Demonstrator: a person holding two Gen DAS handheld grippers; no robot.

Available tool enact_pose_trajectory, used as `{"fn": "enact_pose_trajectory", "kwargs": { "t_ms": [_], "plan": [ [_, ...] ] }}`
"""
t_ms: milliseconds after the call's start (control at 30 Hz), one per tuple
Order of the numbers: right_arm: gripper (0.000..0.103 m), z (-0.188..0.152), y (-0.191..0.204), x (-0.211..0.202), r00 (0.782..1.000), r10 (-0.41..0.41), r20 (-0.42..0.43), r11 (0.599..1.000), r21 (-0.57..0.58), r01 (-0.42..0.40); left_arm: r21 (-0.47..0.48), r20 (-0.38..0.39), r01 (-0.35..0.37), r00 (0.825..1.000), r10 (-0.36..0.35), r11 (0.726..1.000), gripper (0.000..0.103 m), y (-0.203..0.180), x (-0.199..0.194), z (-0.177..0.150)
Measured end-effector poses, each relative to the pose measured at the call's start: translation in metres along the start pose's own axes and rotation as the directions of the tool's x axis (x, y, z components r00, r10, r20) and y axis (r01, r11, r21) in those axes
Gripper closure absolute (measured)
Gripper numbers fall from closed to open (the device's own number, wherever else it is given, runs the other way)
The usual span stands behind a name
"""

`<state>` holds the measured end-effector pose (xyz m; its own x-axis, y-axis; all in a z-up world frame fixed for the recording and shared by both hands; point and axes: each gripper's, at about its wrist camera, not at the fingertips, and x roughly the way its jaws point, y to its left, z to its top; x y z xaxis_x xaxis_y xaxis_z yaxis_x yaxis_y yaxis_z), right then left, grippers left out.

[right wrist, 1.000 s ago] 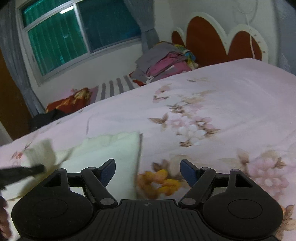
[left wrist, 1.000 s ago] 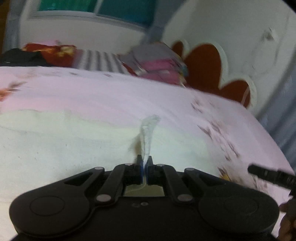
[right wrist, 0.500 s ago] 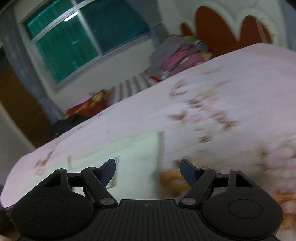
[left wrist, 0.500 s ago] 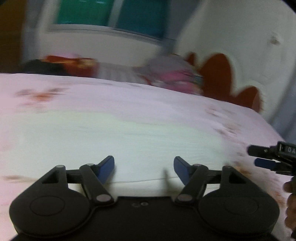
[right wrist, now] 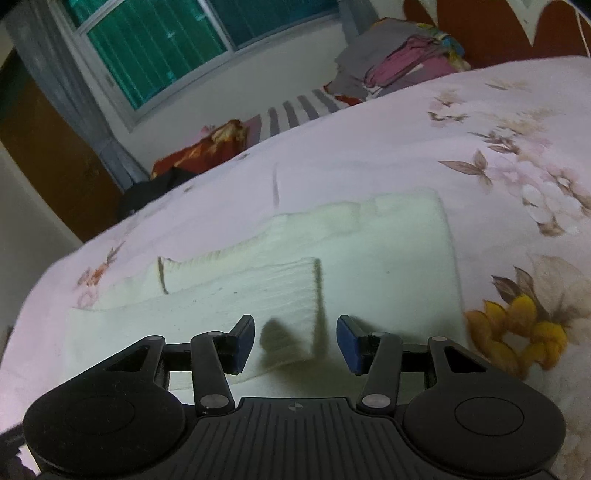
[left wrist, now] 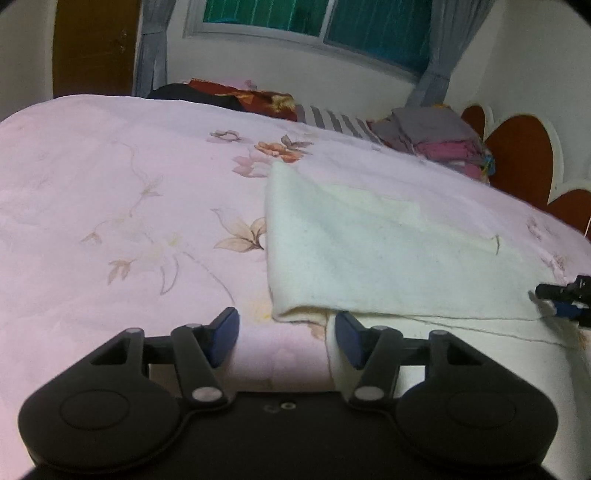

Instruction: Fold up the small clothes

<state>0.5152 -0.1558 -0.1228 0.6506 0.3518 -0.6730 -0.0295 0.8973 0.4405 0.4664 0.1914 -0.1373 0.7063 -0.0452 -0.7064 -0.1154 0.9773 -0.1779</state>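
A cream knitted garment (left wrist: 388,254) lies folded on the pink floral bedspread (left wrist: 110,192). My left gripper (left wrist: 286,338) is open and empty, just in front of the garment's near left corner. In the right wrist view the garment (right wrist: 369,258) lies flat with a ribbed sleeve (right wrist: 258,291) folded across it. My right gripper (right wrist: 295,345) is open and empty, low over the sleeve's end. The right gripper's tip also shows at the right edge of the left wrist view (left wrist: 565,299).
A pile of folded clothes (left wrist: 439,142) sits by the red and white headboard (left wrist: 517,155). Red and black fabrics (left wrist: 229,96) and a striped cloth (left wrist: 332,118) lie at the far bed edge, below the window (left wrist: 314,18).
My left gripper let go of the garment fold, opened and swung left to its corner. My right gripper stayed open and moved left over the folded sleeve.
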Motion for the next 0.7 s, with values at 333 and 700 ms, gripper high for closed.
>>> {"fn": "enact_pose_trajectory", "kwargs": {
  "t_ms": [333, 700],
  "plan": [
    [0.098, 0.002, -0.01, -0.038, 0.993, -0.053, 0.107, 0.996, -0.066, 0.061, 0.069, -0.004, 0.001, 1.0, -0.001, 0.998, 0.071, 0.003, 0.003, -0.001],
    [0.098, -0.023, -0.03, -0.043, 0.991, -0.107, 0.078, 0.992, -0.06, 0.111, 0.028, 0.046, 0.075, 0.996, -0.076, 0.997, 0.068, -0.004, -0.011, 0.002]
  ]
}}
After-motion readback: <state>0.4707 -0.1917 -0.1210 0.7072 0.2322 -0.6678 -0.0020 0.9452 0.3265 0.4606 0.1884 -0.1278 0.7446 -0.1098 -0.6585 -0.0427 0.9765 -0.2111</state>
